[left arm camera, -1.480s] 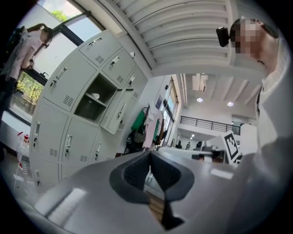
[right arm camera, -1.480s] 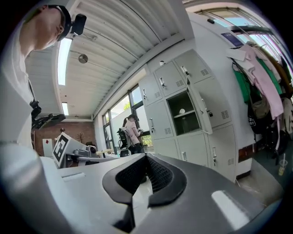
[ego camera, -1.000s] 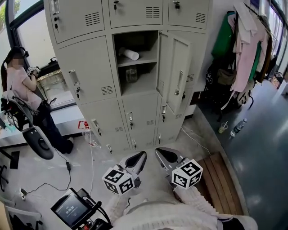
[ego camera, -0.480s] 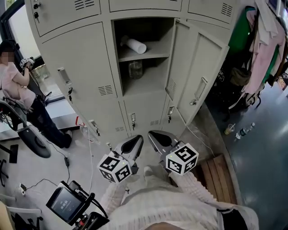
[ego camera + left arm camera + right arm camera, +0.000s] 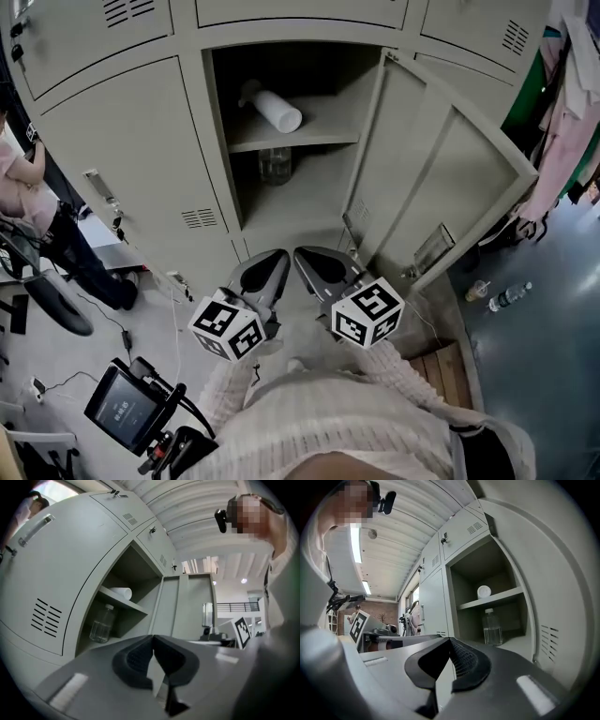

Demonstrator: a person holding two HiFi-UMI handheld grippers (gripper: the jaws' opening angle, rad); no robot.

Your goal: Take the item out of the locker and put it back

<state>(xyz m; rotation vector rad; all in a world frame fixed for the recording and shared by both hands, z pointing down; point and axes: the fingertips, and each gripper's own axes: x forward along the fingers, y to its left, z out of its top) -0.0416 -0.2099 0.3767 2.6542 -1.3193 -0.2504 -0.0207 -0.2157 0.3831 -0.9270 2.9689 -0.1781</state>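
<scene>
bottle [image 5: 275, 164] in locker [image 5: 291, 212] looms nearer than before; left tool [image 5: 277, 261], right tool [image 5: 307, 258] clenched empty.

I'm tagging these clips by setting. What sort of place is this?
Likely a workplace locker or changing area: a bank of grey metal lockers, one open with a water bottle inside, and clothes hanging beside them.

Dark glossy floor [image 5: 562, 356]; clothes [image 5: 567, 103] hang right, perhaps on a rack.
</scene>
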